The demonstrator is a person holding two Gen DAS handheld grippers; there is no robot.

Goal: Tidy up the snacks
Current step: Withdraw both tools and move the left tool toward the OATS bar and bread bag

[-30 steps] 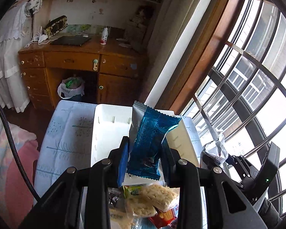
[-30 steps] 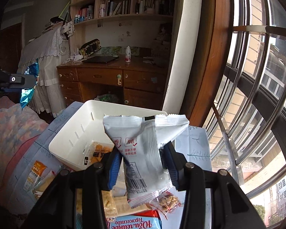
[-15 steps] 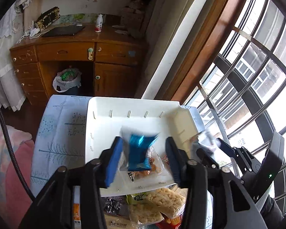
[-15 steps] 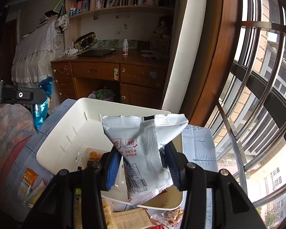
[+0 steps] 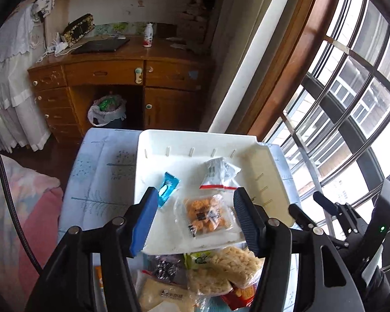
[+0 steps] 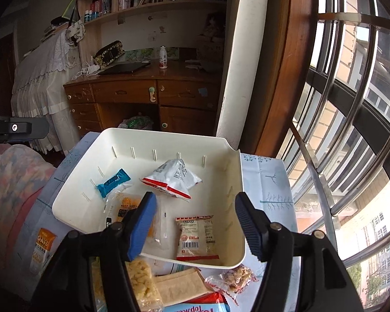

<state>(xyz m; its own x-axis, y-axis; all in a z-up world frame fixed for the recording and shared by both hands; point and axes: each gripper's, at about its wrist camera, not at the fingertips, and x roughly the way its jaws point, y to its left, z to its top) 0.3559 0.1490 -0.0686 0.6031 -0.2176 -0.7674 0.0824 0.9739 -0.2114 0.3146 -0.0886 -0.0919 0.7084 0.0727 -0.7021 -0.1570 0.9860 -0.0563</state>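
A white bin [image 5: 195, 135] [image 6: 169, 133] sits on the pale blue cloth. Inside lie a blue packet [image 5: 169, 188] [image 6: 113, 183], a white packet with a red edge [image 5: 218, 174] [image 6: 173, 178], a clear packet of orange snacks [image 5: 205, 214] [image 6: 127, 205] and a small red-and-white packet [image 6: 196, 236]. My left gripper [image 5: 195, 202] hovers over the bin's near half, its jaws opening with nothing gripped. My right gripper [image 6: 195, 208] hangs over the bin's near right corner, jaws also opening and holding nothing. Each gripper shows at the edge of the other's view [image 5: 351, 215] [image 6: 13, 128].
Loose snacks lie on the cloth in front of the bin: a bag of pale puffs [image 5: 221, 267], a beige packet [image 6: 179, 283], an oats packet [image 6: 43, 244]. A wooden desk [image 5: 117, 72] stands beyond, a barred window [image 6: 351, 104] at right, bedding [image 5: 20, 208] at left.
Both grippers opened. The blue packet dropped from the left gripper into the bin, and the white packet dropped from the right gripper into the bin.
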